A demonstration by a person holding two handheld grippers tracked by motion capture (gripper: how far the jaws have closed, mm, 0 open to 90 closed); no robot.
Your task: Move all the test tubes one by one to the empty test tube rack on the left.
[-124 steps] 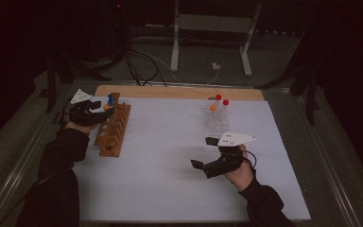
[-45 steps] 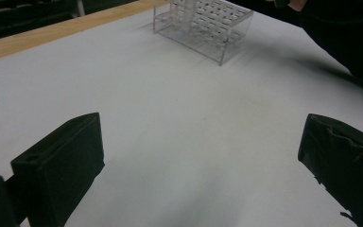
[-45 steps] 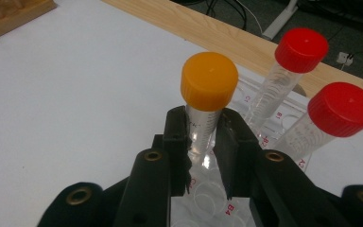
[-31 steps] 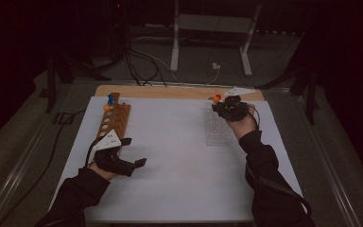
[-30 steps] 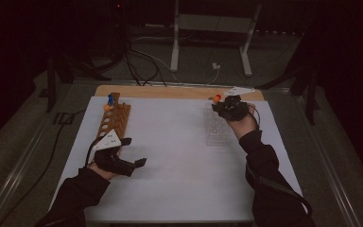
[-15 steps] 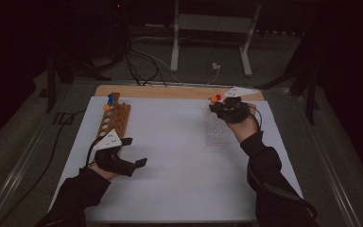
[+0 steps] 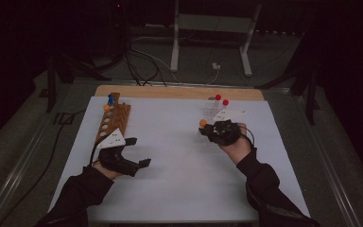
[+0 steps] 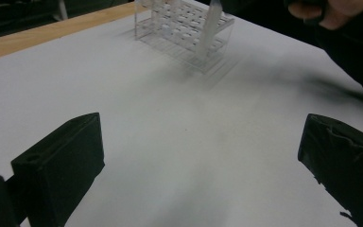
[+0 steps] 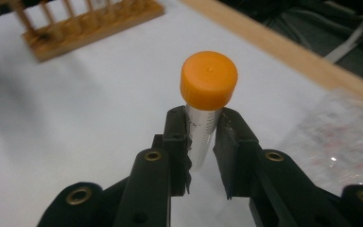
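Note:
My right gripper (image 7: pixel 208 129) is shut on a clear tube with an orange cap (image 7: pixel 203 123), held above the white table just in front of the clear plastic rack (image 7: pixel 211 111). In the right gripper view the tube (image 9: pixel 207 90) stands upright between the two jaws of that gripper (image 9: pixel 201 142). Two red-capped tubes (image 7: pixel 221 100) stand in the clear rack. My left gripper (image 7: pixel 140 152) rests low at the near left, open and holding nothing; its view shows the left gripper (image 8: pixel 203 161) with its jaws wide apart. The wooden rack (image 7: pixel 114 118) holds a blue-capped tube (image 7: pixel 110 98) and an orange-capped tube (image 7: pixel 107 107).
A white sheet (image 7: pixel 179 179) covers the table, with a wooden strip (image 7: pixel 170 91) along its far edge. Beyond it stand a metal stand (image 7: pixel 208 28) and cables on the dark floor. The clear rack (image 8: pixel 184 28) lies ahead of my left gripper.
My right gripper has come away from above the clear rack toward the person and slightly left, carrying the orange-capped tube. The left gripper has stayed where it was.

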